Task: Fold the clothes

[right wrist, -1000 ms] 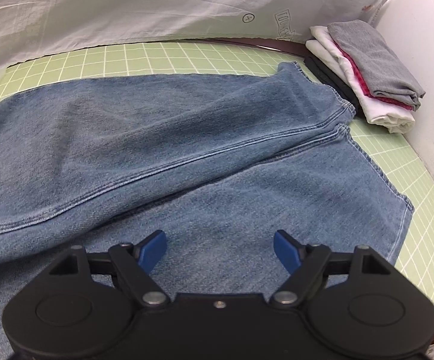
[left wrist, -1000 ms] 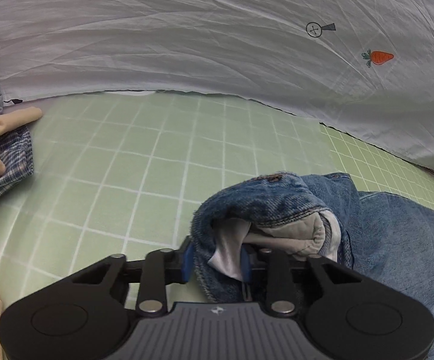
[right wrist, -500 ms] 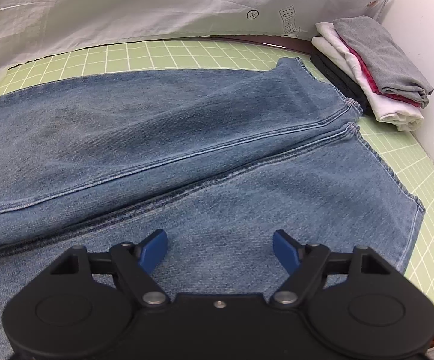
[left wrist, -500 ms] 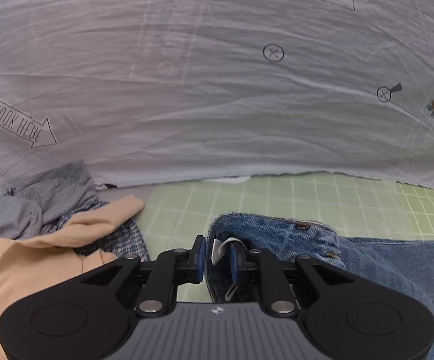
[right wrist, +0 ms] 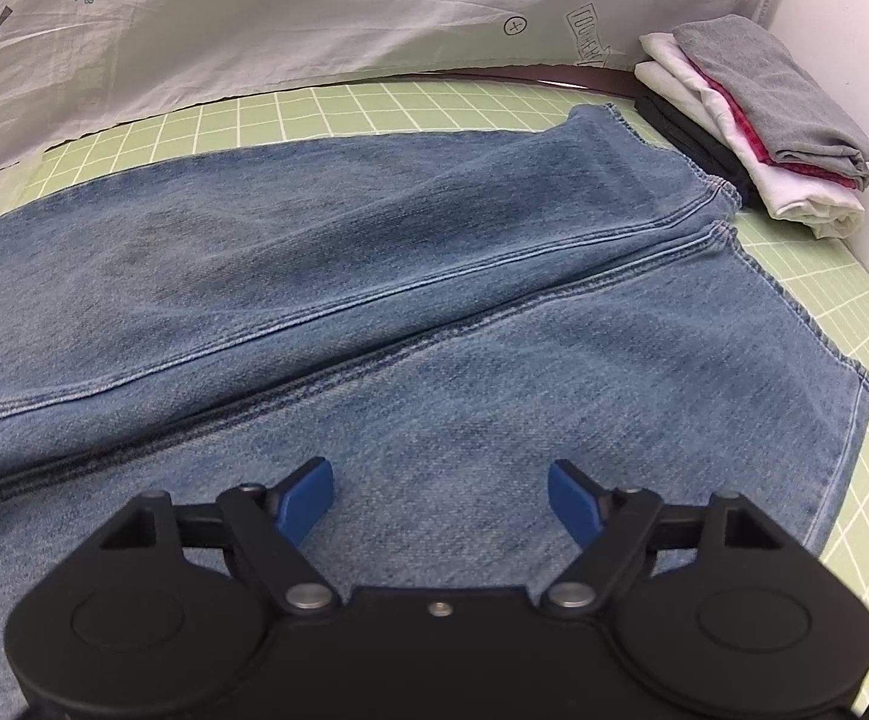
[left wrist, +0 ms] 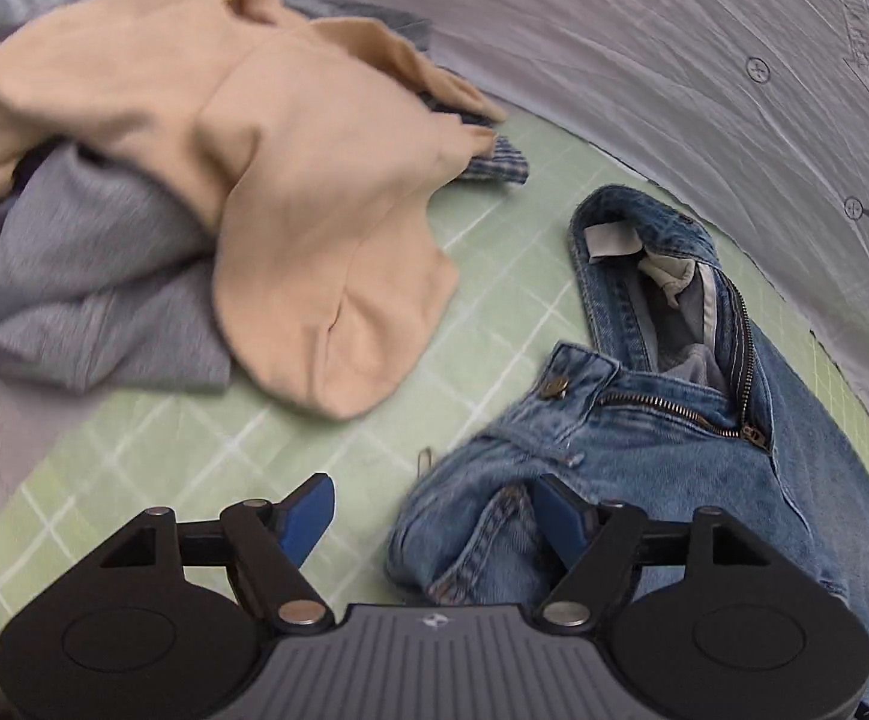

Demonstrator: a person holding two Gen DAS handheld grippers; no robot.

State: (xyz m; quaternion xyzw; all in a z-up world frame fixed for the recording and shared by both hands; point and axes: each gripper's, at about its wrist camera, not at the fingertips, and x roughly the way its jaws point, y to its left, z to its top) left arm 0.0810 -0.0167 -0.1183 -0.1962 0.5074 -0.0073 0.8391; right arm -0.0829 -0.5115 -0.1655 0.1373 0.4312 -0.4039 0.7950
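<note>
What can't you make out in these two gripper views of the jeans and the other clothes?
- Left wrist view: the checked garment lies mostly under the beige top, and motion blur smears the pile.
- Left wrist view: the jeans legs run off the right edge.
- Right wrist view: the folded stack hides its lower layers; the jeans waistband is outside the frame.

Ahead and to the right of your left gripper (left wrist: 434,516), the jeans (left wrist: 644,420) lie on the mat (left wrist: 164,450), waistband end nearest its right finger. Ahead to its left sits a heap of loose garments (left wrist: 254,150), just beside the jeans. Under your right gripper (right wrist: 440,501) the legs spread forward, and a folded stack (right wrist: 758,120) rests beyond their hems, far right.
</note>
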